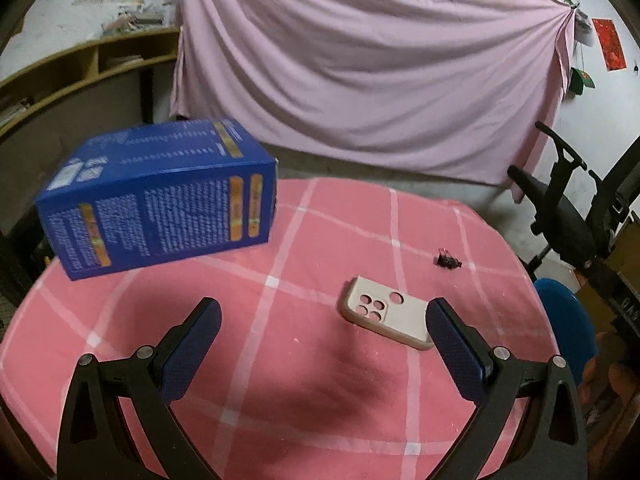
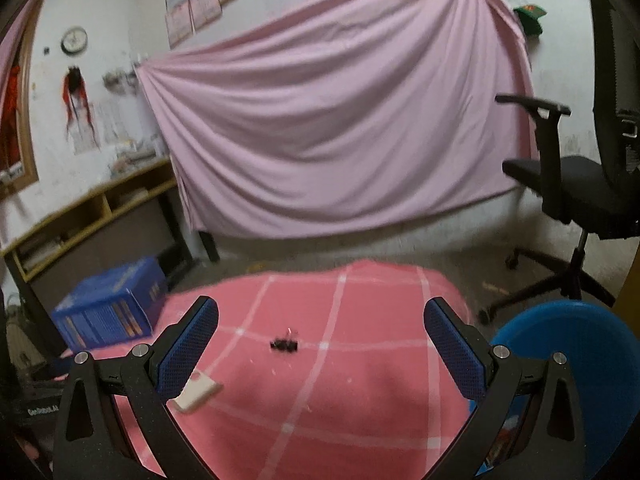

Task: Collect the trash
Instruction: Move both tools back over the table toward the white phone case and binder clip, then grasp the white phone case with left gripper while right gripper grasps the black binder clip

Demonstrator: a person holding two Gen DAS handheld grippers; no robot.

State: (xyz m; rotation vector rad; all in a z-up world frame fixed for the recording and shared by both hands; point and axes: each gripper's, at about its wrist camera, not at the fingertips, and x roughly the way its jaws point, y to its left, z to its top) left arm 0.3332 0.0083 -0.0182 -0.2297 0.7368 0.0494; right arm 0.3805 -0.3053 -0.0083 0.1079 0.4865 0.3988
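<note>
Two tongs: left tongs and right tongs, both released, empty.
Scrap: dead ahead of right, nearer it.
Case: beside left's right finger.

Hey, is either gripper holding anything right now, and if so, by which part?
Nothing is held. The left gripper and right gripper are both open above the pink cloth, with nothing between their fingers.

matt printed cardboard box at ten o'clock; soft woven checked cloth over tabletop; smooth matt plastic phone case; textured rubbery pads.
</note>
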